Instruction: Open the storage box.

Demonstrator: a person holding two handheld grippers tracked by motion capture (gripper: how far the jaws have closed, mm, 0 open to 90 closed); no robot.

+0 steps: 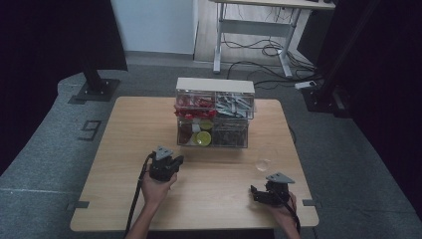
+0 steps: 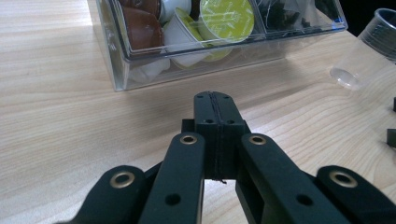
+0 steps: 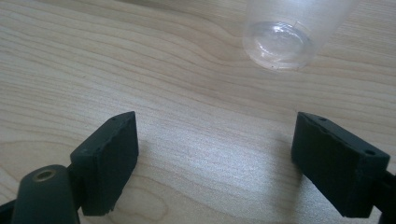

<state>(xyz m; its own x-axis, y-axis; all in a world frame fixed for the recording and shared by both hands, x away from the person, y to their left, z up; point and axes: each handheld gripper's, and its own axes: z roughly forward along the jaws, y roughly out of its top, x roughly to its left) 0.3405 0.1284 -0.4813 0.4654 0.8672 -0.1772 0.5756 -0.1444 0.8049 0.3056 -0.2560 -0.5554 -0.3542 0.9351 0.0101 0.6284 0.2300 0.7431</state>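
Note:
A clear organiser box (image 1: 214, 114) stands at the middle of the wooden table (image 1: 124, 149). Its lower drawer (image 2: 140, 70) holds coffee capsules: brown ones, white ones and a green-lidded one (image 2: 226, 18). My left gripper (image 1: 177, 161) sits in front of the box, shut, its pads pressed together (image 2: 215, 116) with nothing between them. A clear plastic cup (image 1: 263, 164) stands right of the box; in the right gripper view the cup (image 3: 280, 42) is just ahead. My right gripper (image 1: 267, 189) rests near the table's front right, open (image 3: 217, 158), nothing between its jaws.
The box's upper compartments hold red packets (image 1: 196, 107) and grey sachets (image 1: 234, 105). Beyond the table are a desk frame with cables (image 1: 259, 45) and a black stand base (image 1: 94, 89) on grey carpet. Bare wood lies between the two grippers.

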